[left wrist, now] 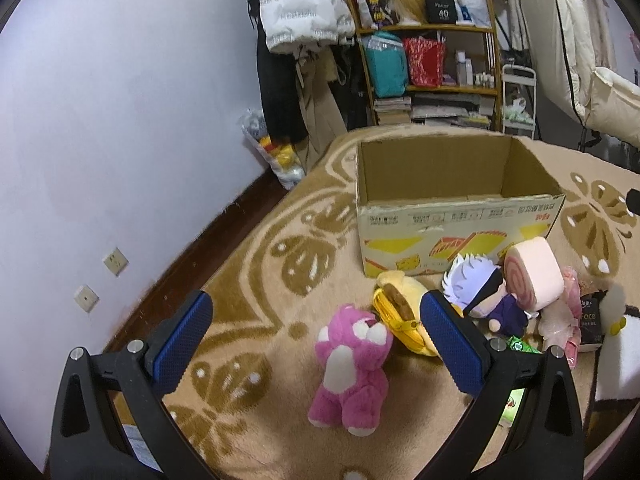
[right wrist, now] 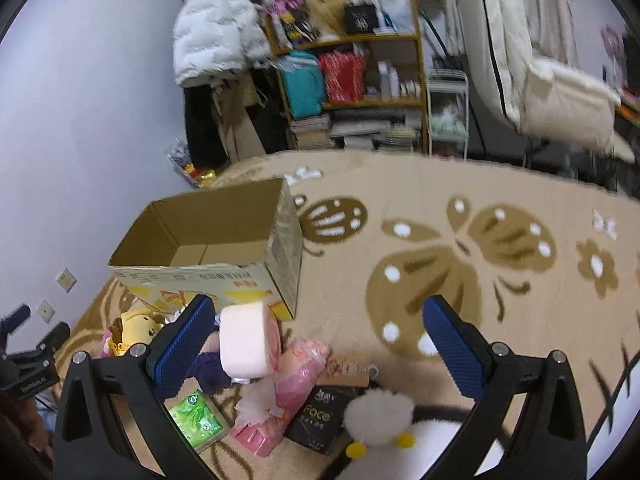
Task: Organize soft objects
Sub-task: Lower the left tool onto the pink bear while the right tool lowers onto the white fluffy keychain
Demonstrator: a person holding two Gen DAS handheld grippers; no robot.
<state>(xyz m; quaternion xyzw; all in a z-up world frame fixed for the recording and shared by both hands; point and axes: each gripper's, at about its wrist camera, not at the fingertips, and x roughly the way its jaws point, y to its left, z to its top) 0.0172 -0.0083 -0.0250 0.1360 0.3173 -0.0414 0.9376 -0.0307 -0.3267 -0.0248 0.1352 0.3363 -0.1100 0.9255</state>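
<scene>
Fingers of both grippers, left (left wrist: pixel 316 332) and right (right wrist: pixel 318 334), spread empty; next, closing on the pink plush bear (left wrist: pixel 350 372) before the cardboard box (left wrist: pixel 452 216).

Even, soft indoor light; strong fisheye bending at edges; right view perhaps motion-blurred.

The box (left wrist: pixel 456 216) stands on the rug (left wrist: pixel 260 272), a shelf (left wrist: pixel 432 60) behind it; before the box lie a bear (left wrist: pixel 350 372), a doll (left wrist: pixel 484 292) and a roll (left wrist: pixel 532 272); the bear lies leftmost, the roll rightmost.
</scene>
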